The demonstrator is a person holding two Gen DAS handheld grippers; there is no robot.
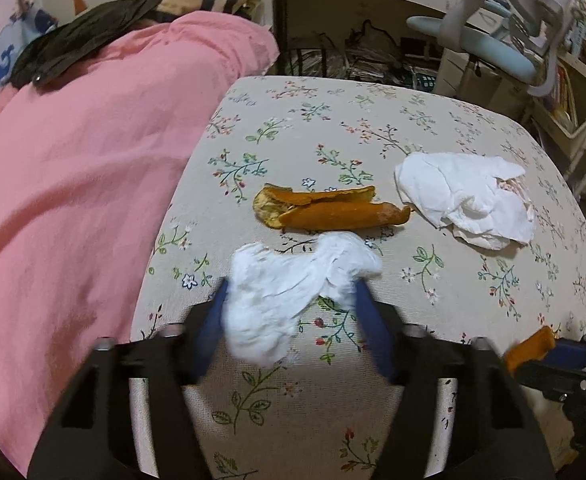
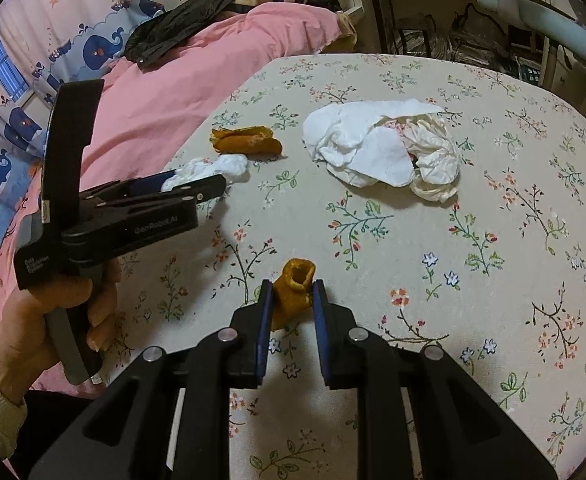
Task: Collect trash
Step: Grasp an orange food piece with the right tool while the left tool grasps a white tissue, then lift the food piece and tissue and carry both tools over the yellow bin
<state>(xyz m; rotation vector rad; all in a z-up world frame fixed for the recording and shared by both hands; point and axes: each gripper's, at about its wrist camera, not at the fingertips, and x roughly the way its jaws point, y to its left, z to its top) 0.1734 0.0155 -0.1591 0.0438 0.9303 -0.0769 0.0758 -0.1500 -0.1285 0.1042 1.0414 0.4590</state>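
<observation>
My left gripper point(image 1: 291, 294) is shut on a crumpled white tissue point(image 1: 293, 288) just above the floral table point(image 1: 413, 120); it also shows in the right wrist view point(image 2: 197, 182). My right gripper point(image 2: 291, 294) is shut on a small curled orange peel piece point(image 2: 295, 286), also visible at the right edge of the left wrist view point(image 1: 531, 346). A long orange peel point(image 1: 329, 208) lies mid-table beyond the left gripper. A larger pile of crumpled tissues point(image 1: 469, 196) lies to its right, and shows in the right wrist view point(image 2: 381, 148).
A pink blanket point(image 1: 93, 180) covers the bed to the left of the table, with a black bag point(image 1: 81, 44) on it. A desk chair point(image 1: 505, 40) and a cluttered desk stand behind the table.
</observation>
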